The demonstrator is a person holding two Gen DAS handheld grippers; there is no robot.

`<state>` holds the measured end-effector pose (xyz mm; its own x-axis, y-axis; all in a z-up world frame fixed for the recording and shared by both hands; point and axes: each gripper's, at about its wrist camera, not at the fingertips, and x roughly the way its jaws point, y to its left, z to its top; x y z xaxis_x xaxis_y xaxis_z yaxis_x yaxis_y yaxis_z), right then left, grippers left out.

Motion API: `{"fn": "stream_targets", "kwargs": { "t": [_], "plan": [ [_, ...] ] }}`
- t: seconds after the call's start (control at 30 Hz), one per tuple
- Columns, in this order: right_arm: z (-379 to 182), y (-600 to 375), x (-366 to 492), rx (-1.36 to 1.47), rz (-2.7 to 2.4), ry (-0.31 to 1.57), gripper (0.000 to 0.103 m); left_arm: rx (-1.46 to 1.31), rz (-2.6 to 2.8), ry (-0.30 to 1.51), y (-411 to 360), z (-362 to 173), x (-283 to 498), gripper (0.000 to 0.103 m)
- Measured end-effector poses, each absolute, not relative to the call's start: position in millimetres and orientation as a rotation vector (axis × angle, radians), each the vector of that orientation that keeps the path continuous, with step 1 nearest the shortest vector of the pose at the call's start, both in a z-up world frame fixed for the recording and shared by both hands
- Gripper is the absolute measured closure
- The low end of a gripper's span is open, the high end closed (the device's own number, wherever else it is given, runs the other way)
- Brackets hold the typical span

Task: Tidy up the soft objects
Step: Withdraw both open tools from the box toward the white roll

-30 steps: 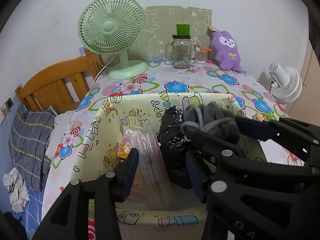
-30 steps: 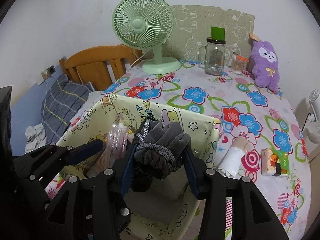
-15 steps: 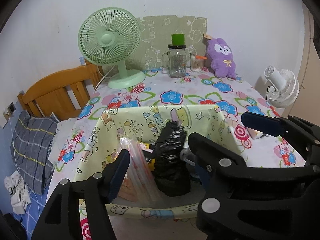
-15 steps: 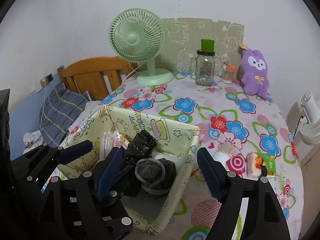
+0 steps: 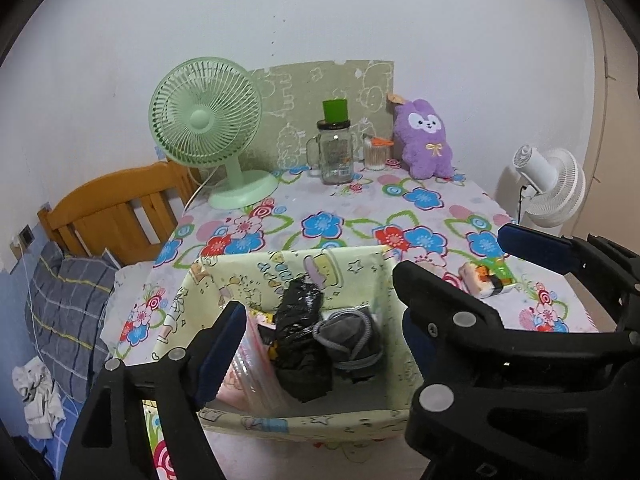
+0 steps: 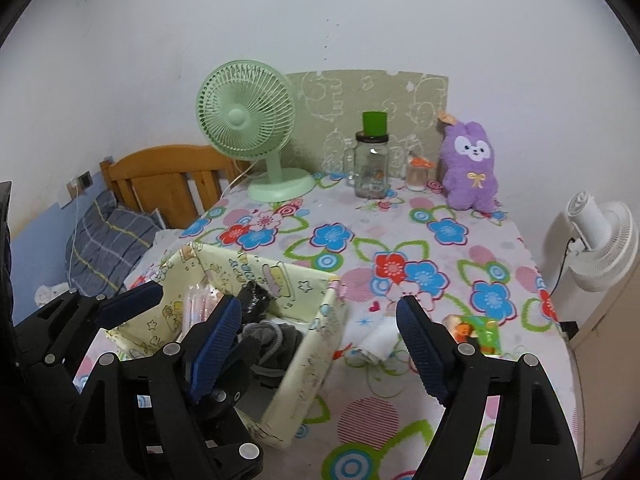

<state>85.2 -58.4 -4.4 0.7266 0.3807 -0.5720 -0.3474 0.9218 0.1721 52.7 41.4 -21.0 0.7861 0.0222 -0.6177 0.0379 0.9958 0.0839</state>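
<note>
A yellow fabric storage box (image 5: 224,280) (image 6: 320,344) stands at the table's near edge. Inside lie a grey soft bundle with a cord (image 5: 352,340) (image 6: 276,336), a black crumpled item (image 5: 300,336) (image 6: 256,300) and clear plastic packs (image 5: 252,376). My left gripper (image 5: 320,344) is open and empty above the box. My right gripper (image 6: 320,344) is open and empty over the box's right wall. A white rolled cloth (image 6: 380,340) and a small sushi-shaped toy (image 5: 484,280) (image 6: 472,328) lie on the table right of the box. A purple plush (image 5: 426,140) (image 6: 472,168) sits at the back.
On the flowered tablecloth (image 6: 400,240) stand a green desk fan (image 5: 208,128) (image 6: 248,120), a glass jar with a green cap (image 5: 336,148) (image 6: 372,160) and a small cup of cotton swabs (image 6: 418,172). A wooden headboard (image 5: 112,208) is at left, a white fan (image 6: 600,236) at right.
My right gripper opened and let the grey bundle drop into the box. Both grippers then pulled back and up, away from the box.
</note>
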Motion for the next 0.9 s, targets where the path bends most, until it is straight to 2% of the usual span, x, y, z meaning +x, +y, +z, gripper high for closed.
{"fn": "stream_targets", "kwargs": {
  "t": [0.27, 0.43, 0.9],
  "plan": [
    [2.3, -78.3, 75.4, 0.064, 0.38, 0.618, 0.02, 0.1, -0.025, 0.644, 24.7, -13.8, 44.5, 0.014],
    [5.2, -89.8, 69.2, 0.07, 0.351, 0.598, 0.013, 0.113, -0.032, 0.63, 14.3, -10.1, 40.3, 0.011],
    [8.5, -130.6, 63.7, 0.104, 0.288, 0.569, 0.008, 0.128, -0.05, 0.601, -20.7, -2.3, 37.0, 0.009]
  ]
}}
